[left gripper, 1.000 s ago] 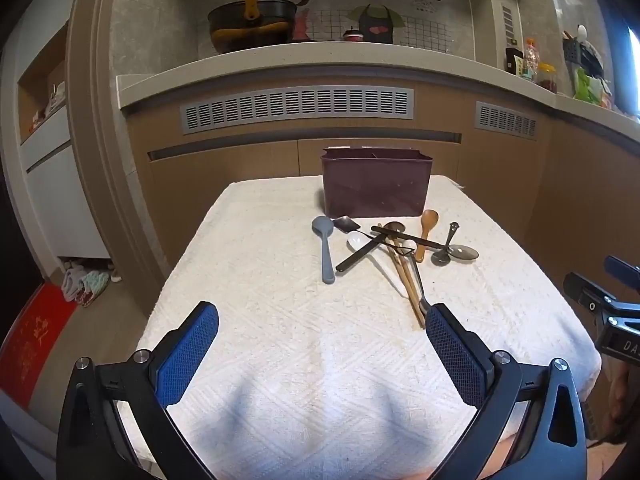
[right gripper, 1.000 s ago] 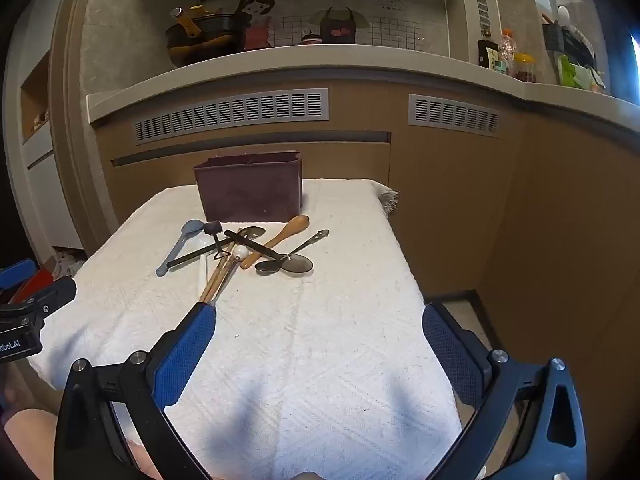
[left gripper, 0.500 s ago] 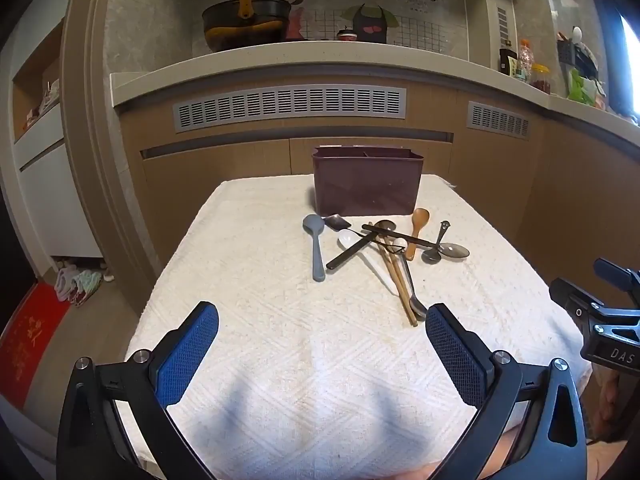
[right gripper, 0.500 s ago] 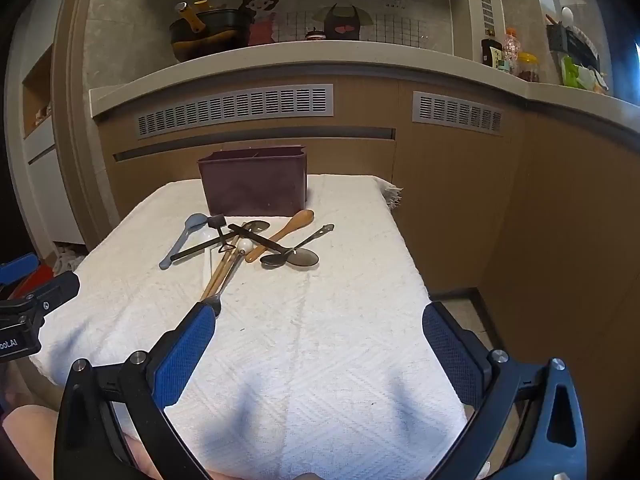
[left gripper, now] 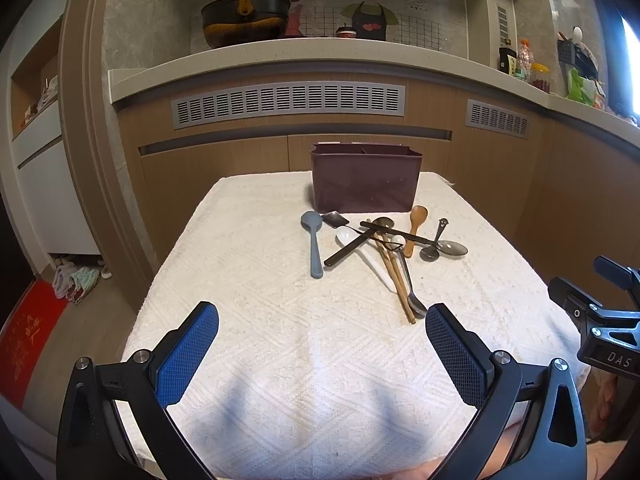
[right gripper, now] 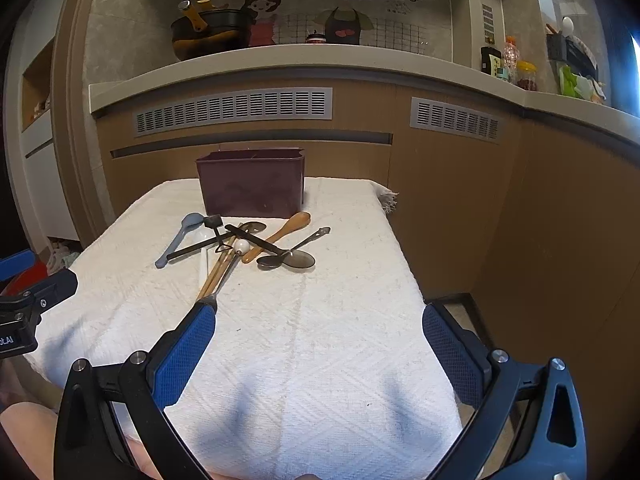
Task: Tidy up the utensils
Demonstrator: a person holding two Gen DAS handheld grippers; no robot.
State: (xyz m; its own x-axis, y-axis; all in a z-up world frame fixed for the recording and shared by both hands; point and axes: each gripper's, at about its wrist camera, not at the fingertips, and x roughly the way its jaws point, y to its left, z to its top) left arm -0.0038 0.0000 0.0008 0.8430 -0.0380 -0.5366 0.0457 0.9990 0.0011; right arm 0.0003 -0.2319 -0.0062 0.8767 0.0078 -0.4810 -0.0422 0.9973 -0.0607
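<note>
A dark maroon utensil box (left gripper: 365,182) stands at the far end of the white-clothed table (left gripper: 260,320); it also shows in the right wrist view (right gripper: 253,184). In front of it lies a loose pile of utensils: a grey-blue spoon (left gripper: 314,240), a white spoon (left gripper: 362,252), wooden chopsticks (left gripper: 394,276), a wooden spoon (left gripper: 415,228), metal spoons (left gripper: 444,246) and a black utensil (left gripper: 348,248). My left gripper (left gripper: 322,322) is open and empty over the near table edge. My right gripper (right gripper: 318,326) is open and empty, near the pile's front end.
A wood-panelled counter with vents (left gripper: 288,100) rises behind the table. A black pot (left gripper: 244,20) sits on the counter. Bottles and jars (left gripper: 524,68) stand at the right. The floor drops off beyond the table's right edge (right gripper: 452,300).
Both grippers have shifted slightly forward and the view has steadied; the utensils and box have not moved. Both stay open.
</note>
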